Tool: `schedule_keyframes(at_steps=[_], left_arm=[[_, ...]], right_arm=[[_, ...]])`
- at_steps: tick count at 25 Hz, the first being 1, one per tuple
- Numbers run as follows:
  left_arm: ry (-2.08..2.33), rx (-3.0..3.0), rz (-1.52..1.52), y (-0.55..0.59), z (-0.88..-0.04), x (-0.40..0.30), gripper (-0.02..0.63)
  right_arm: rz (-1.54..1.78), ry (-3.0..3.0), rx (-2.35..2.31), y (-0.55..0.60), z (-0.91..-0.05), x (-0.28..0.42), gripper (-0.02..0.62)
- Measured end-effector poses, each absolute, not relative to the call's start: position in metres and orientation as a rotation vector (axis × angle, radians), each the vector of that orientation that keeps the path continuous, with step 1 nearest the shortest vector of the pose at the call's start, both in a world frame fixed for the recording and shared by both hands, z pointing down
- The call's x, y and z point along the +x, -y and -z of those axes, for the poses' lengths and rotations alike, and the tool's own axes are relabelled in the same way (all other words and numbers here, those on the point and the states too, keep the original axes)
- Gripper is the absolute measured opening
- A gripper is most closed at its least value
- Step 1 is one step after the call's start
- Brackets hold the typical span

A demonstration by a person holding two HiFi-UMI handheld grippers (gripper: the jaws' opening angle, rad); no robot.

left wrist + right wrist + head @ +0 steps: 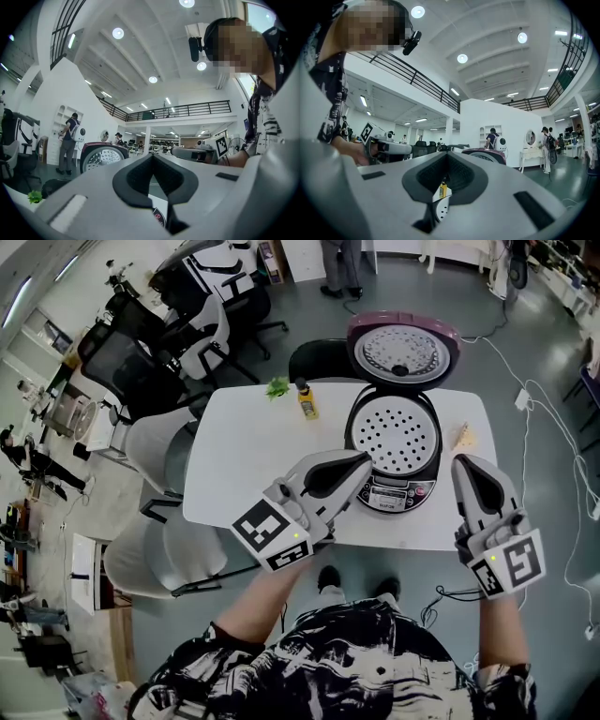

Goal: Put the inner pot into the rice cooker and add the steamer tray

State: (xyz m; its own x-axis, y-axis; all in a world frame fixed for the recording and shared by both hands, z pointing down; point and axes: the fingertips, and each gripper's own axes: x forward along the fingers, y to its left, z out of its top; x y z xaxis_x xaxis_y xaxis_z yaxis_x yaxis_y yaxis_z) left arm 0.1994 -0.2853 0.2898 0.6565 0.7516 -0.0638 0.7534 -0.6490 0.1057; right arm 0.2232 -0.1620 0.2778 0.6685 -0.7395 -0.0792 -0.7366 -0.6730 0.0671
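An open, office-like lab hall is shown: office chairs (pixel 131 338) are gathered left of the white table (pixel 234 460), and cables (pixel 499 359) are laid right of it.

Left of table (pixel 220 465): lying bare, offering passage.
Far edge: bottle (pixel 307 401) and greens (pixel 277 387) standing in the way.
Behind cooker (pixel 394 495): raised lid (pixel 403 351) blocking approach.

Rice cooker (pixel 392 495) glossy plastic; table (pixel 234 465) smooth matt
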Motion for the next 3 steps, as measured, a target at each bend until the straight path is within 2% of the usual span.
schedule_keyframes(at_steps=[3], left_arm=[[-1.253, 2.746, 0.022, 0.2868, -0.2904, 0.2006, 0.005]], right_arm=[[0.149, 1.257, 2.841, 0.1635, -0.2796, 0.2241, -0.002]])
